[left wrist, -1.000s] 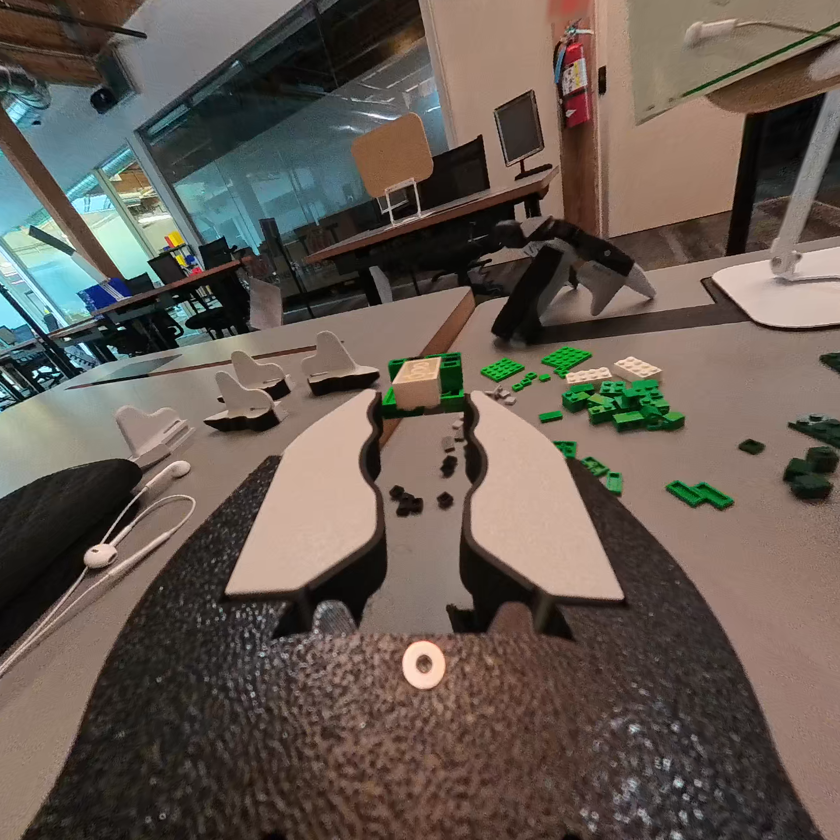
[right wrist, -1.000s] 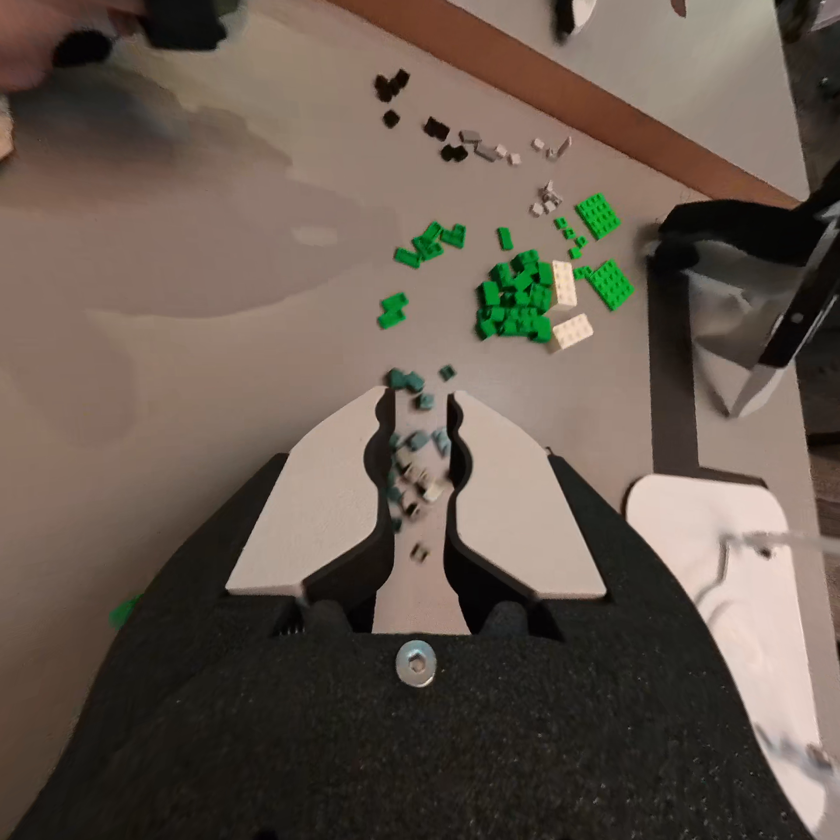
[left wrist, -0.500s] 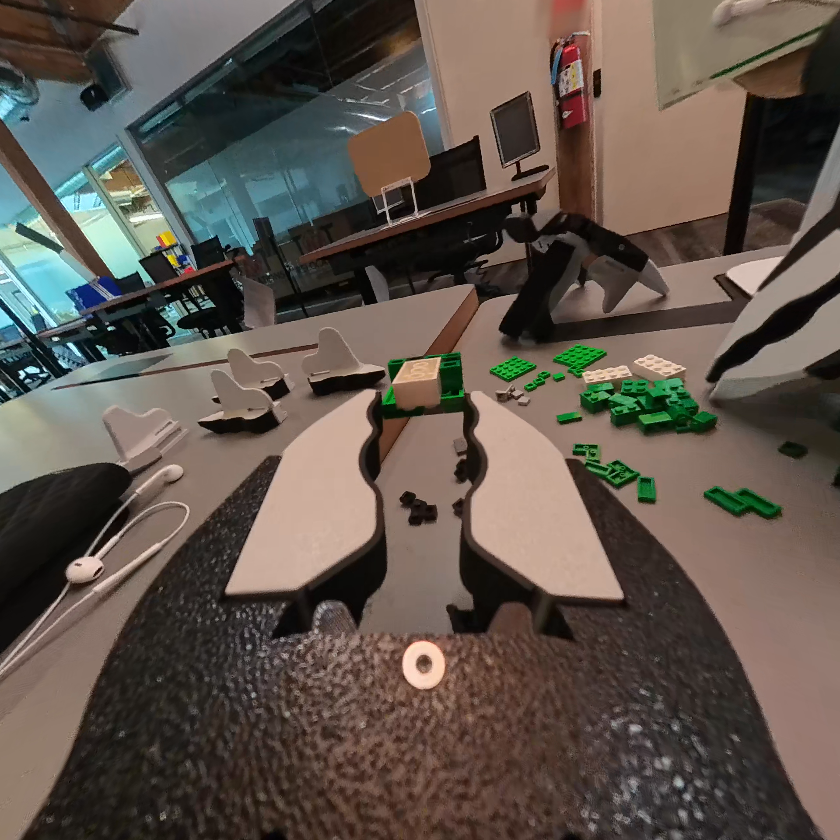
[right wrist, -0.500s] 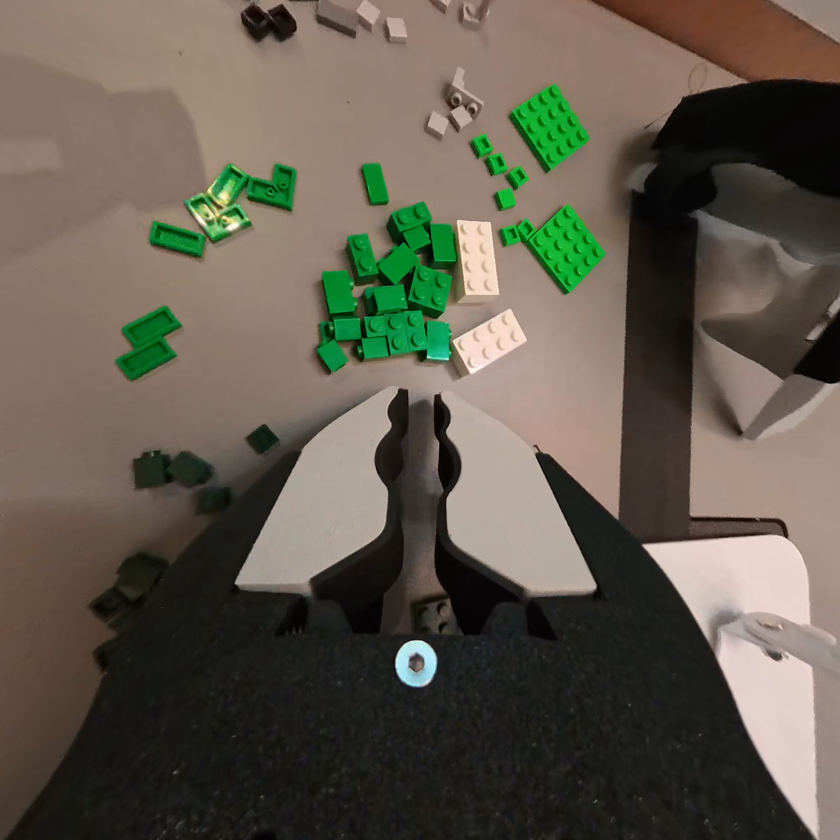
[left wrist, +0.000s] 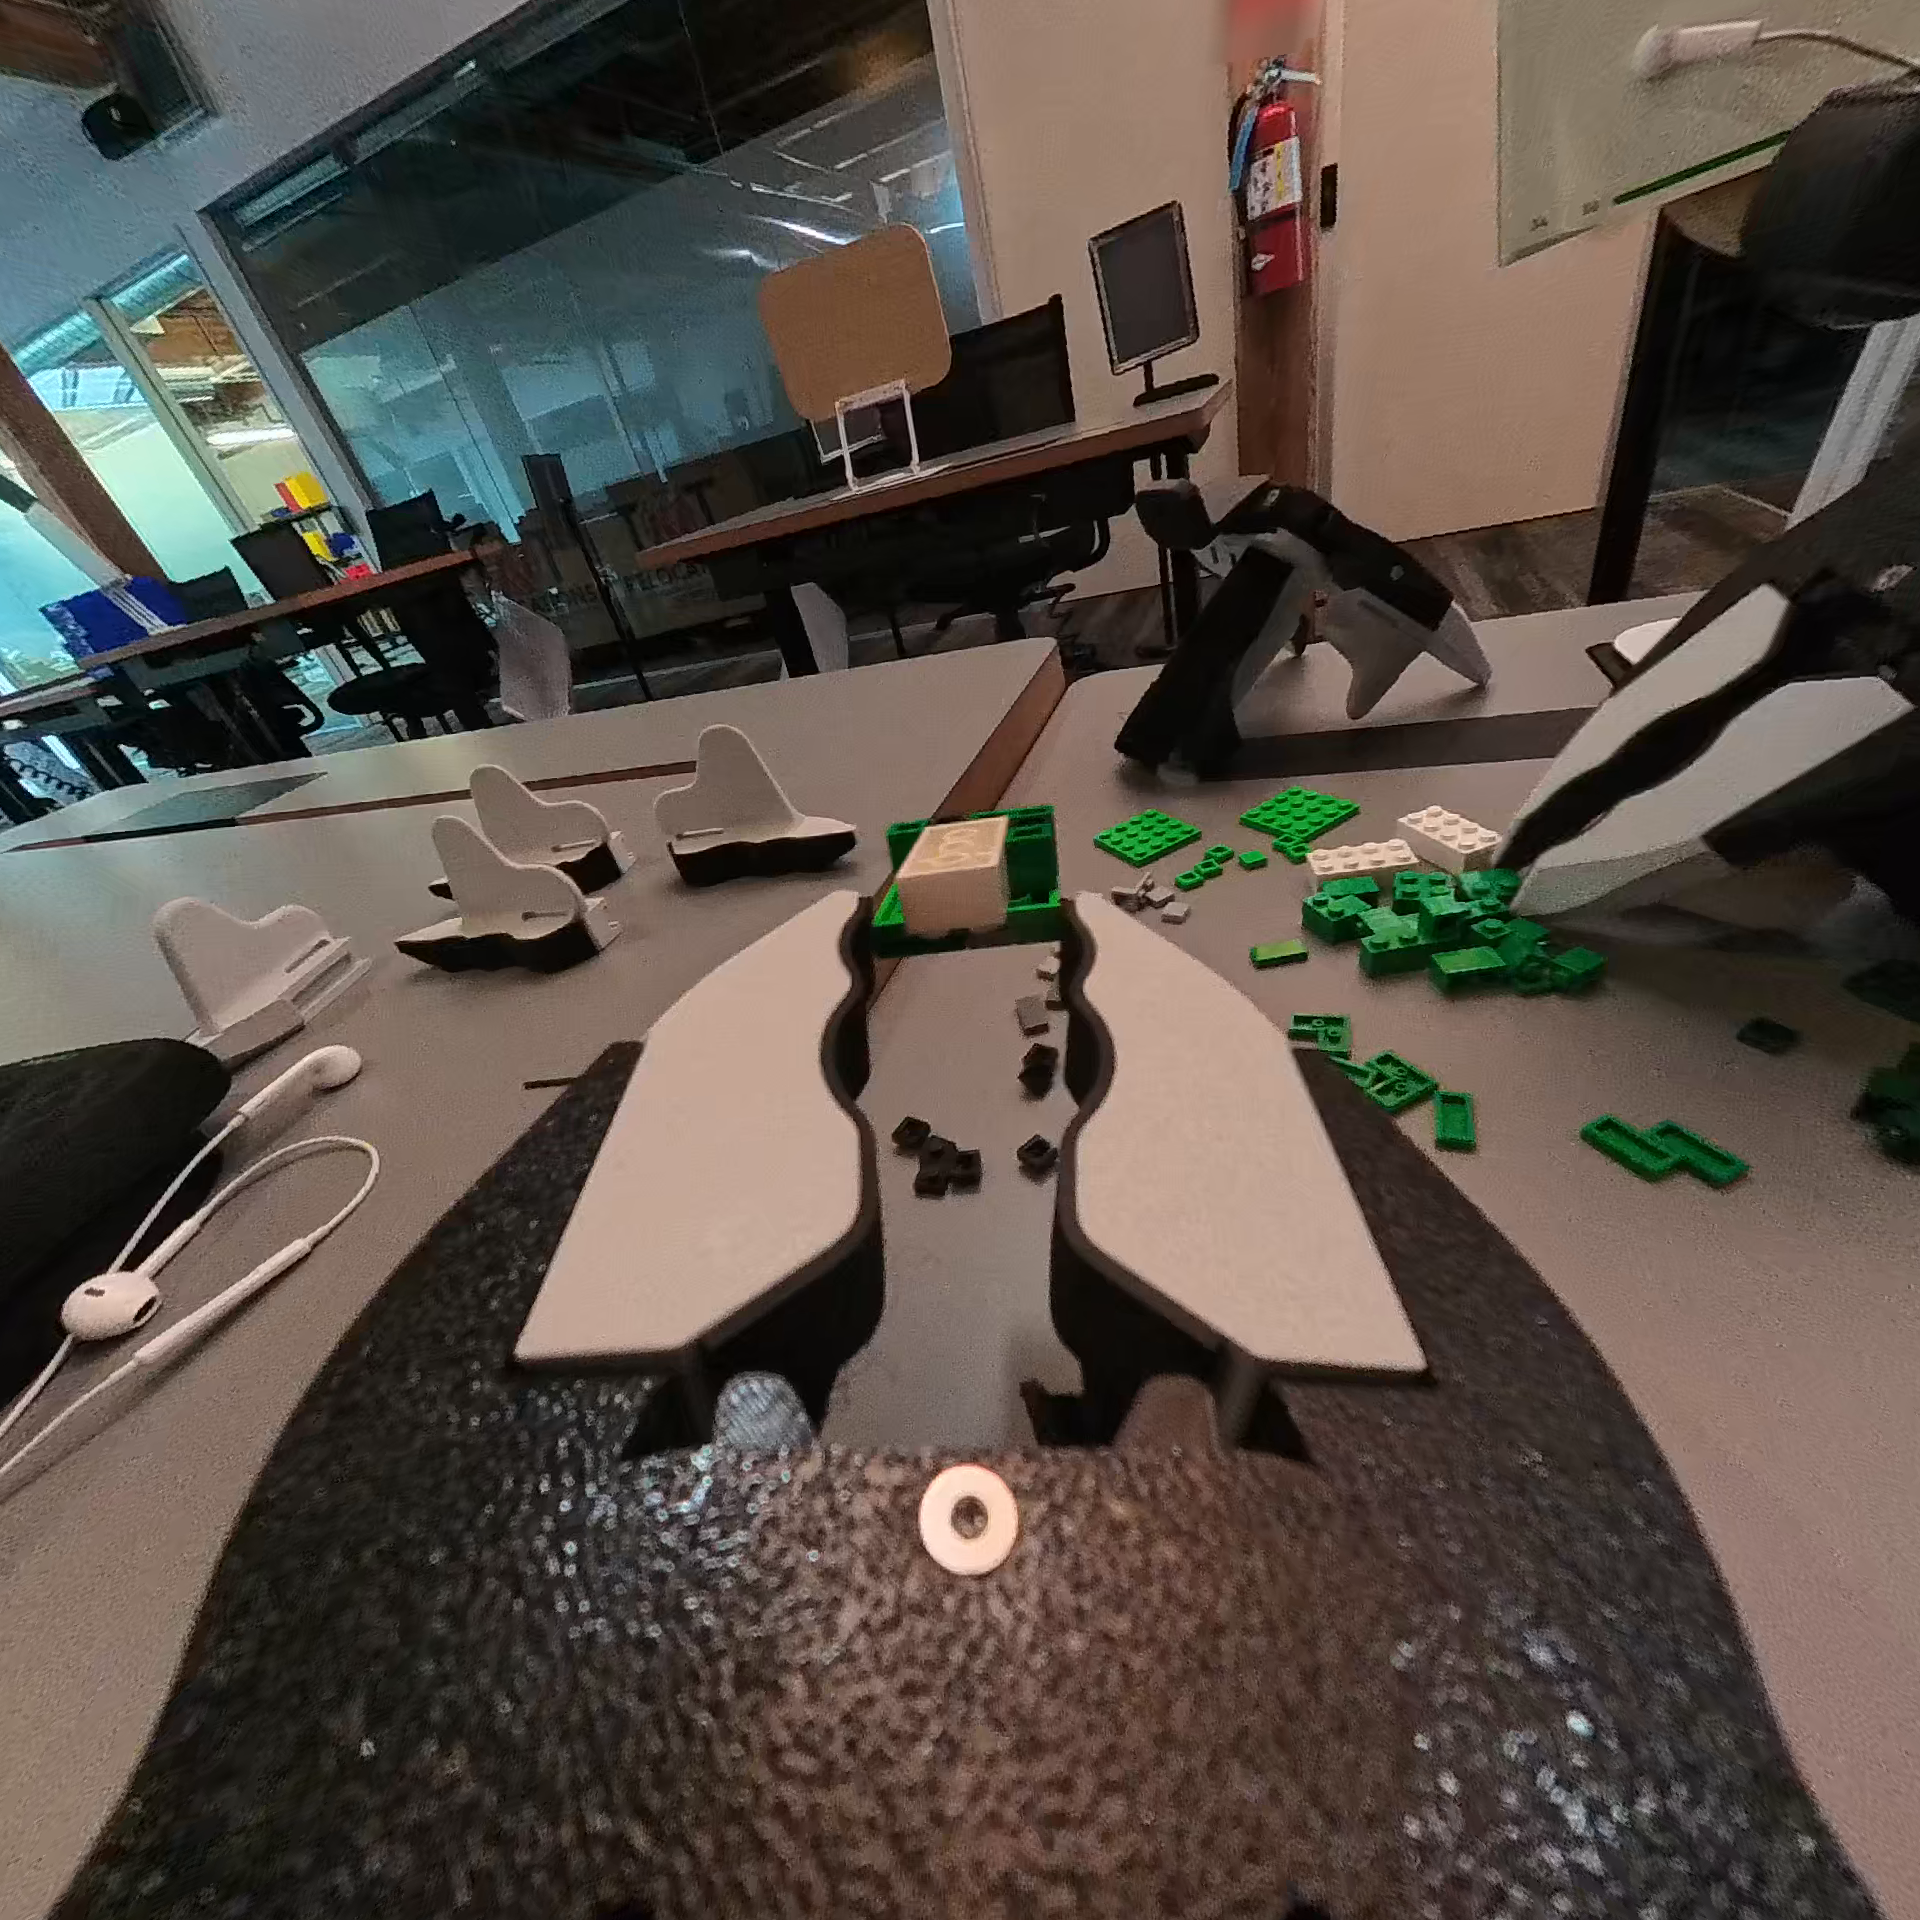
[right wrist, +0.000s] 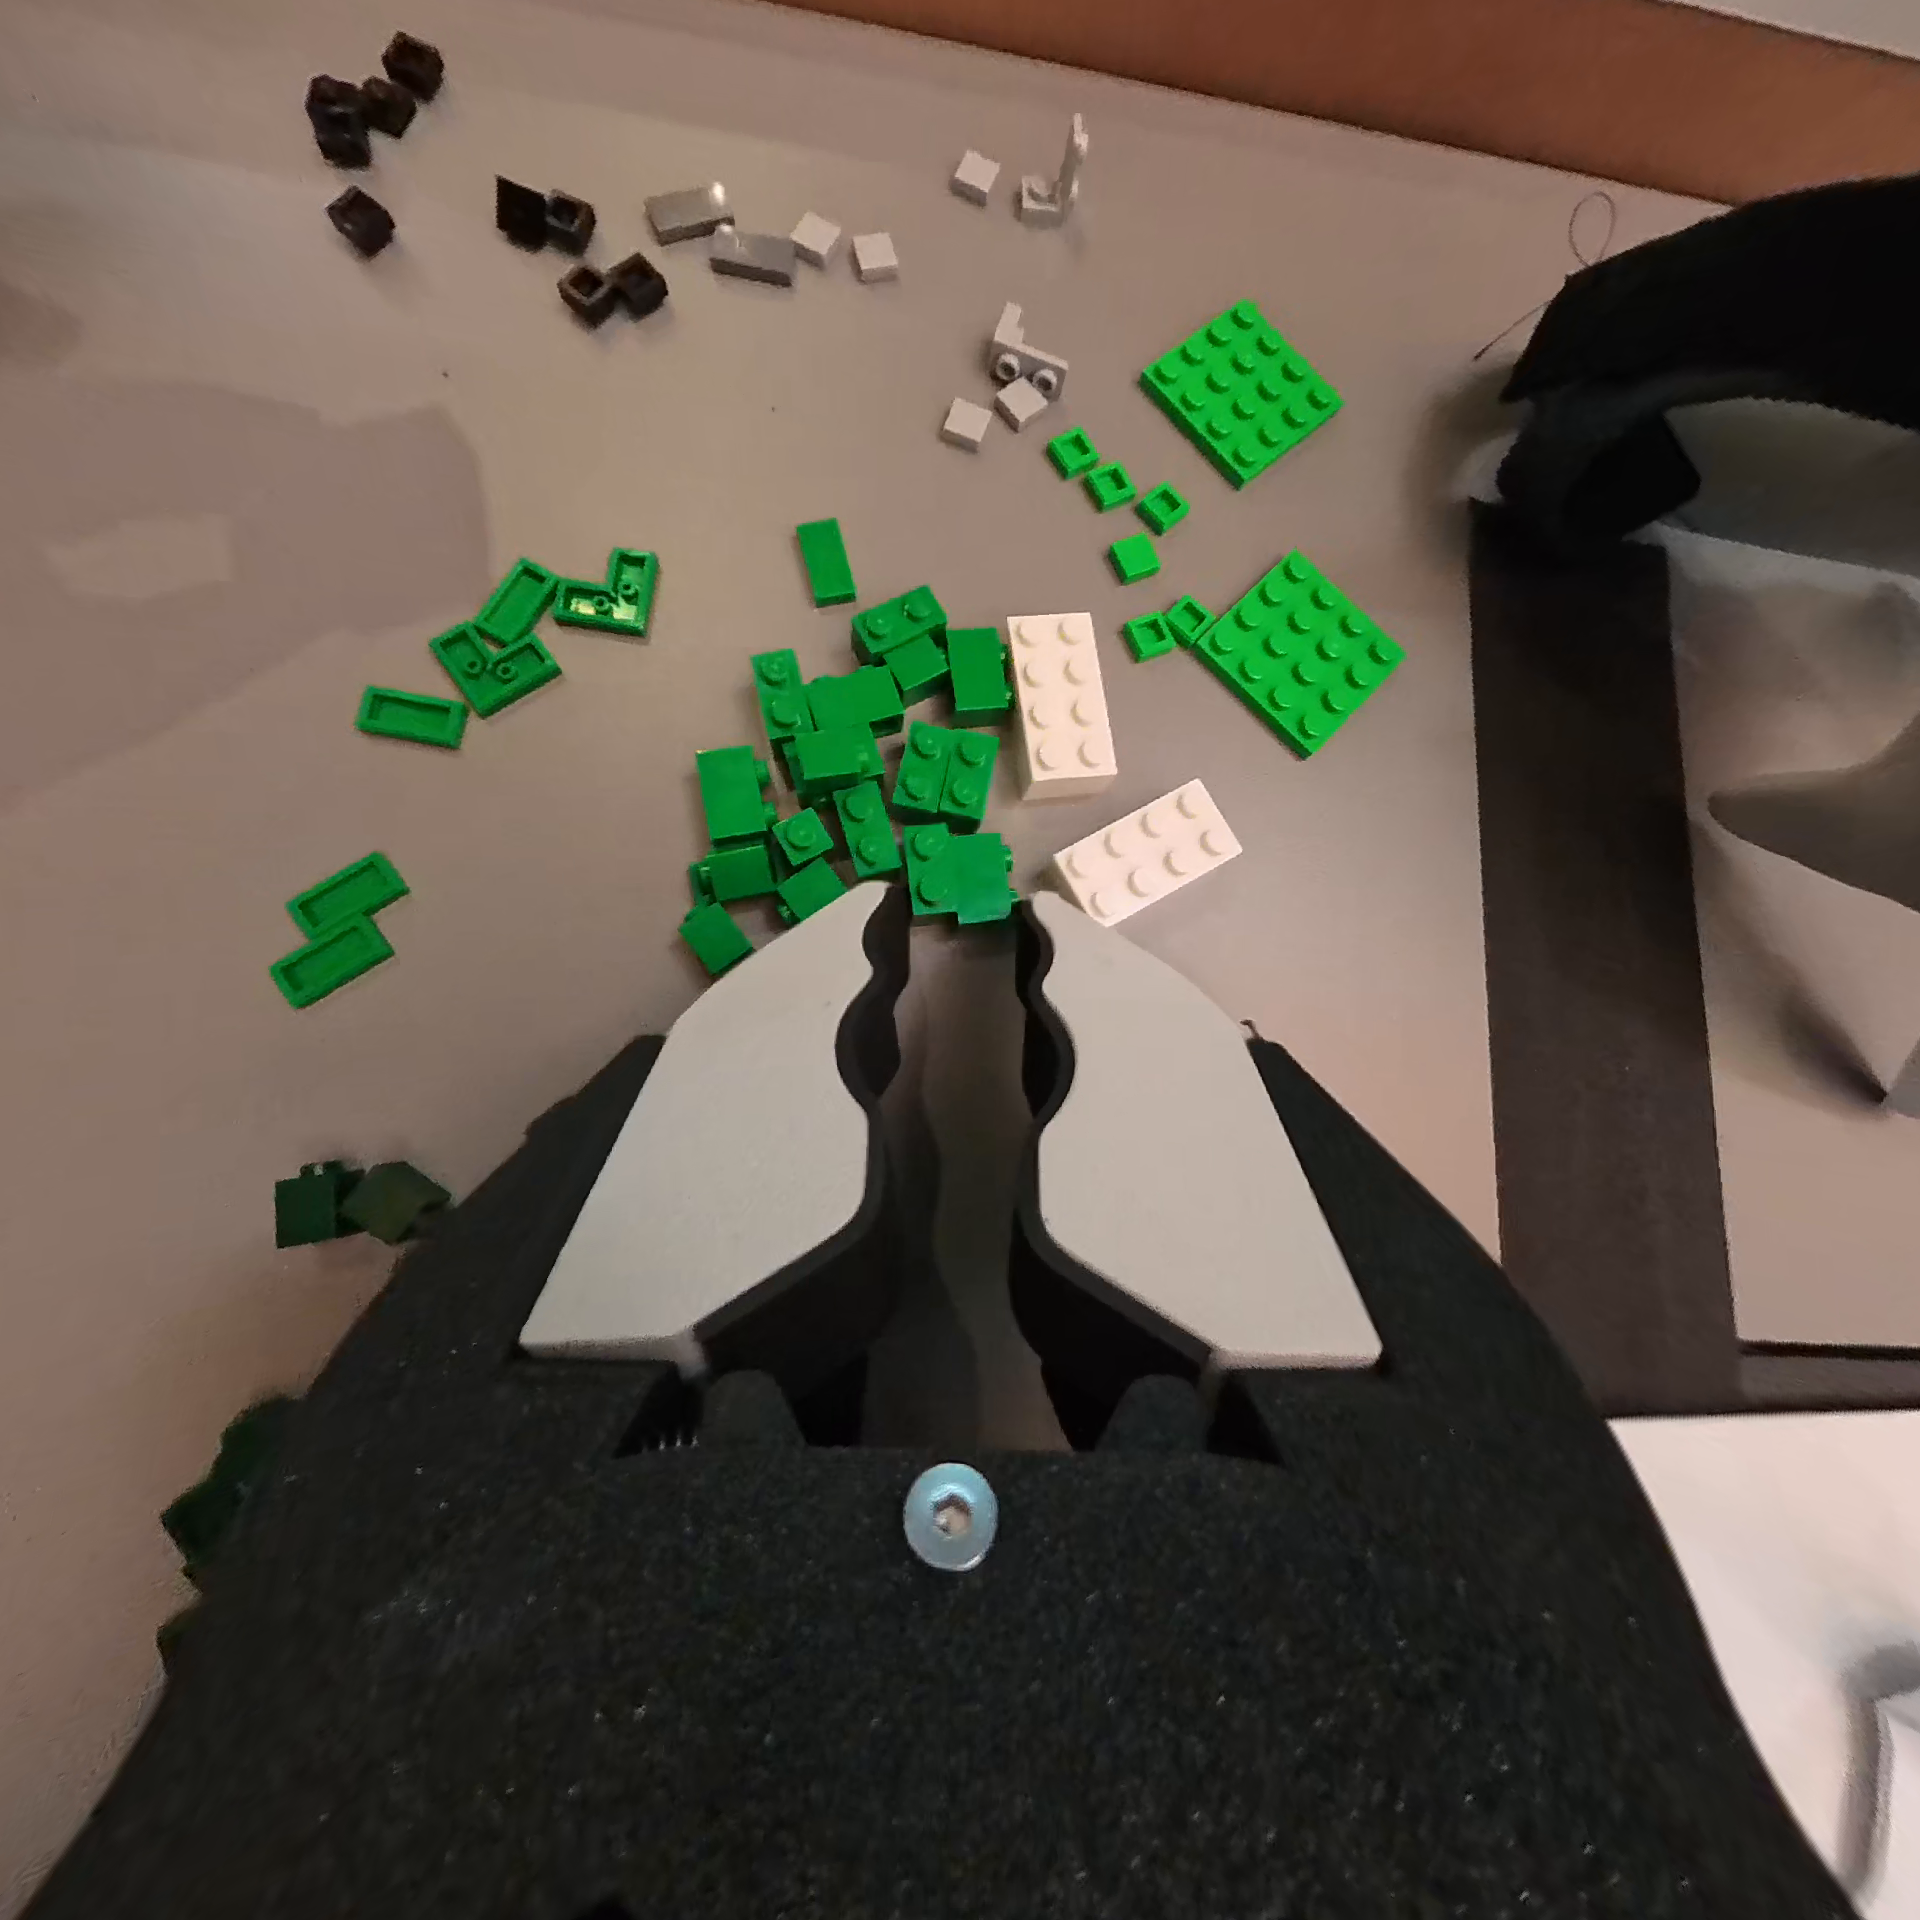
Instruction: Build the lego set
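The right gripper [right wrist: 961, 914] has its fingers a little apart, empty, tips resting at the near edge of the pile of green bricks [right wrist: 857, 758], just beside a white brick [right wrist: 1148, 850]. Half a second ago it sat short of the pile, its fingers closer together. The left gripper [left wrist: 964, 914] stays spread and empty, low over the table [left wrist: 520, 810], with small black pieces [left wrist: 940, 1153] between its fingers. Ahead sits the part-built green base [left wrist: 1023, 914] bearing a white block [left wrist: 954, 871].

Glossy plastic green bricks [right wrist: 852, 769] and 2 white bricks [right wrist: 1065, 707] on a smooth matt grey table [right wrist: 260, 436]; right gripper [right wrist: 956, 914] body rough, grainy black, fingers [right wrist: 748, 1122] matt grey.
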